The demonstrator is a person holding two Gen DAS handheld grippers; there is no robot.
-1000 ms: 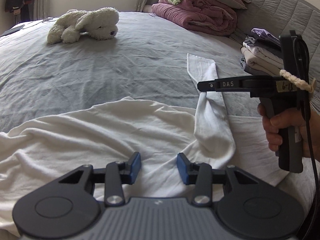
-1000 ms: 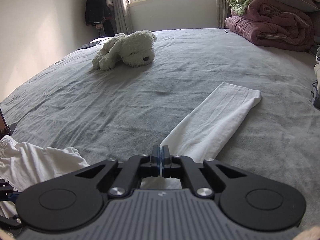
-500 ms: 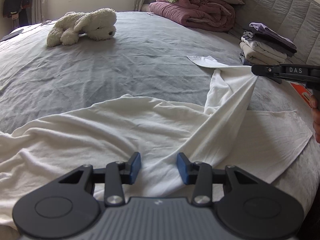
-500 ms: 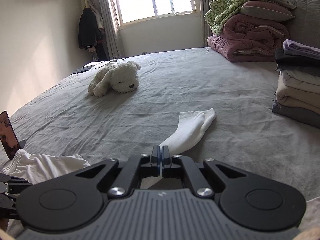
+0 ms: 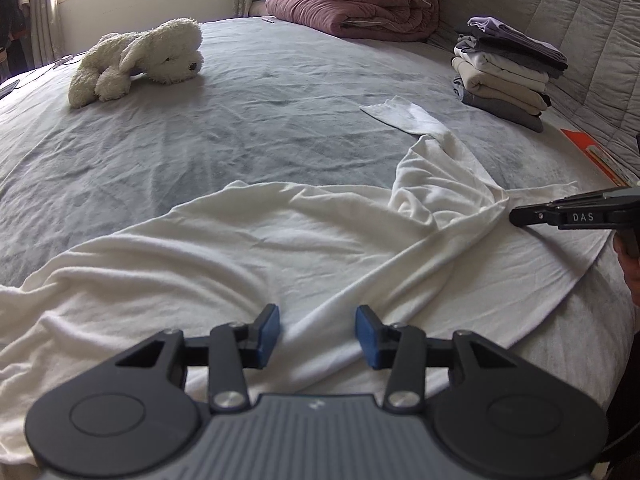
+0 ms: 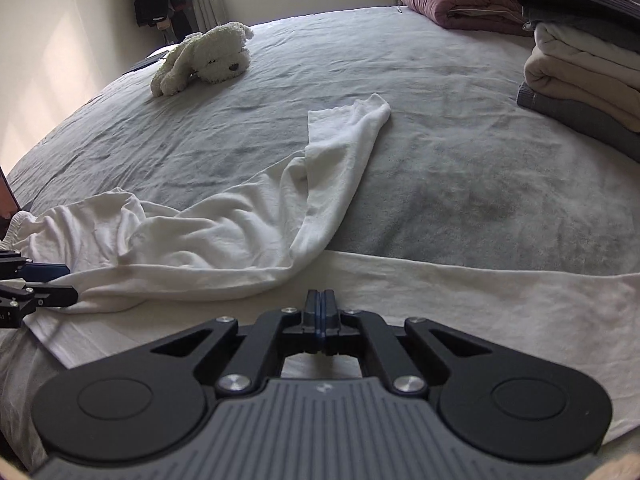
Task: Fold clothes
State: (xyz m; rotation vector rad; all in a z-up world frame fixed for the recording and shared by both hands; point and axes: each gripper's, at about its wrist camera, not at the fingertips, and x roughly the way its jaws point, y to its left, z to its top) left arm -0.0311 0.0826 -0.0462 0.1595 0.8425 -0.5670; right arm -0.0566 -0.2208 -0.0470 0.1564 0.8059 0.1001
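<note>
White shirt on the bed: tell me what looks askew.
The white shirt lies rumpled on the grey bed; its sleeve trails off crookedly with a twist, not flat.

A home bedroom: a wide grey-sheeted bed (image 5: 280,112), rolled quilts (image 5: 356,4) at its padded headboard (image 5: 580,32), a plush dog (image 5: 140,60) lying on it.

soft white cloth shirt (image 5: 280,248) on matt grey bedsheet (image 5: 260,120), fluffy plush toy (image 5: 140,60).
</note>
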